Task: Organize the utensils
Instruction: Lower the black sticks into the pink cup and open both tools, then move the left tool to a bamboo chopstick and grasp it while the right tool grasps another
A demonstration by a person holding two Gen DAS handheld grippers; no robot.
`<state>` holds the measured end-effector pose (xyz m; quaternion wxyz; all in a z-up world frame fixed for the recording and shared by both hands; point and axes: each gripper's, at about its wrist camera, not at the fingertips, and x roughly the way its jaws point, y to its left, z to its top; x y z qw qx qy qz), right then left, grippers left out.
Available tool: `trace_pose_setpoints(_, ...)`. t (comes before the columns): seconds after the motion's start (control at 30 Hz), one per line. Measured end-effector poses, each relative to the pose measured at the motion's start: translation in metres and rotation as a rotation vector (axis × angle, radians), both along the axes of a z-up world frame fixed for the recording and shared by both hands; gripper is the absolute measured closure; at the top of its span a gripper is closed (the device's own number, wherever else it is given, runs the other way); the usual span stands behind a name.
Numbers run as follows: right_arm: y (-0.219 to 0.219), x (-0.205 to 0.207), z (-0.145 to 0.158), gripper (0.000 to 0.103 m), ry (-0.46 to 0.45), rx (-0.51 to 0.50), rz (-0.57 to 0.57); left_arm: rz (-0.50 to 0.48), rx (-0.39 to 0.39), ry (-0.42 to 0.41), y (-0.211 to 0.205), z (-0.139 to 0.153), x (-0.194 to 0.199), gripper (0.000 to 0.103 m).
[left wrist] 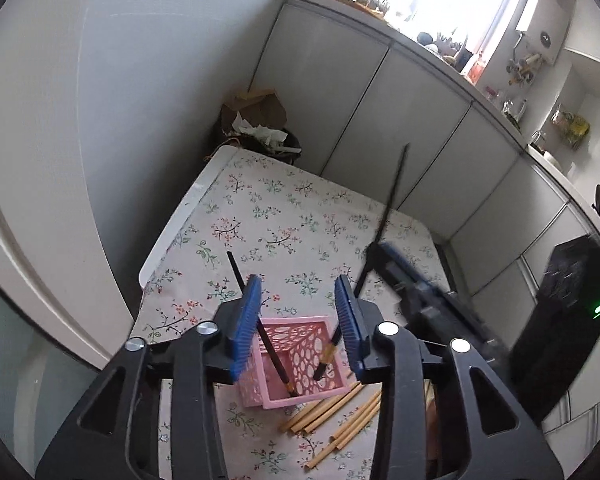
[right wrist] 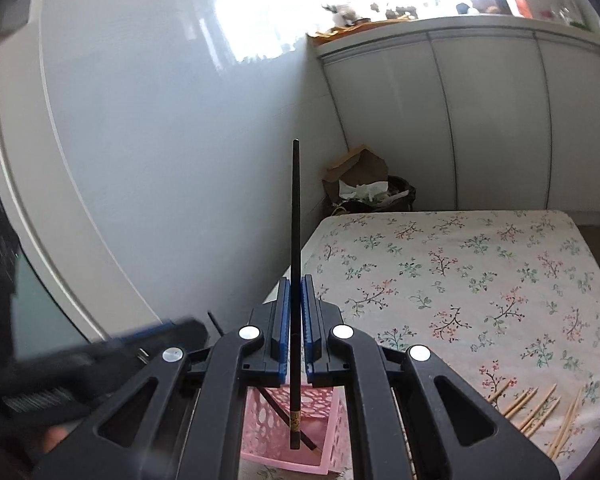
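A pink perforated basket [left wrist: 300, 364] stands on the floral table near its front edge; it also shows in the right wrist view [right wrist: 324, 436]. One black chopstick [left wrist: 274, 354] leans inside it. My right gripper [right wrist: 296, 300] is shut on a second black chopstick [right wrist: 295, 240], held upright with its lower end over the basket; that chopstick also shows in the left wrist view [left wrist: 392, 196]. My left gripper [left wrist: 298, 304] is open and empty above the basket. Several bamboo chopsticks [left wrist: 332, 412] lie on the cloth beside the basket, also in the right wrist view [right wrist: 540, 408].
The floral tablecloth [right wrist: 480, 280] covers the table. A bin with paper bags [left wrist: 260, 124] stands at the far corner by white cabinets [left wrist: 380, 100]. A black appliance [left wrist: 572, 320] stands to the right.
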<state>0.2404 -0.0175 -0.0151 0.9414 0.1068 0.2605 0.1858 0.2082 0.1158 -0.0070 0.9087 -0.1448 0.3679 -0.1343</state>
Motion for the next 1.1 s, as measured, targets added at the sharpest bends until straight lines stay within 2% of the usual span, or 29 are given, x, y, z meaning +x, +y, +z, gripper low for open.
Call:
trace_pose_setpoints(0.1,0.003,-0.003,-0.005,0.092,0.031,-0.031,0.015,-0.010,0.013,-0.011,-0.005,0.008,-0.006,0.062)
trace_pose_setpoints(0.17,0.002,-0.006,-0.007,0.071,0.059,-0.049,0.015,-0.010,0.012,-0.027,-0.007,0.015,-0.011,0.059)
trace_pose_setpoints(0.27,-0.013,-0.015,-0.005,0.071,0.077,-0.081,-0.015,-0.005,0.016,-0.052,-0.009,0.022,-0.016,0.057)
trace_pose_setpoints(0.43,-0.079,-0.034,0.016,0.069,0.143,-0.047,-0.120,-0.044,0.048,-0.063,-0.025,0.027,-0.024,0.055)
trace_pose_setpoints(0.53,-0.129,-0.049,0.025,0.059,0.211,-0.011,-0.186,-0.104,0.094,-0.075,-0.048,0.029,-0.031,0.048)
trace_pose_setpoints(0.6,-0.159,-0.061,0.027,0.057,0.257,0.017,-0.238,-0.154,0.145,-0.082,-0.069,0.028,-0.037,0.042)
trace_pose_setpoints(0.73,-0.221,-0.084,-0.001,0.056,0.385,0.155,-0.367,-0.290,0.269,-0.061,-0.116,0.011,-0.048,0.042)
trace_pose_setpoints(0.8,-0.246,-0.088,-0.033,0.056,0.522,0.231,-0.444,-0.340,0.338,-0.040,-0.137,-0.003,-0.052,0.042)
trace_pose_setpoints(0.87,-0.261,-0.090,-0.054,0.055,0.613,0.307,-0.476,-0.375,0.428,-0.024,-0.158,-0.024,-0.051,0.042)
trace_pose_setpoints(0.9,-0.267,-0.091,-0.060,0.055,0.633,0.331,-0.489,-0.378,0.469,-0.018,-0.165,-0.034,-0.050,0.042)
trace_pose_setpoints(0.97,-0.269,-0.093,-0.059,0.055,0.633,0.308,-0.501,-0.383,0.550,0.011,-0.178,-0.056,-0.039,0.043)
trace_pose_setpoints(1.1,-0.269,-0.095,-0.056,0.055,0.649,0.309,-0.474,-0.366,0.589,0.083,-0.190,-0.082,-0.013,0.051)
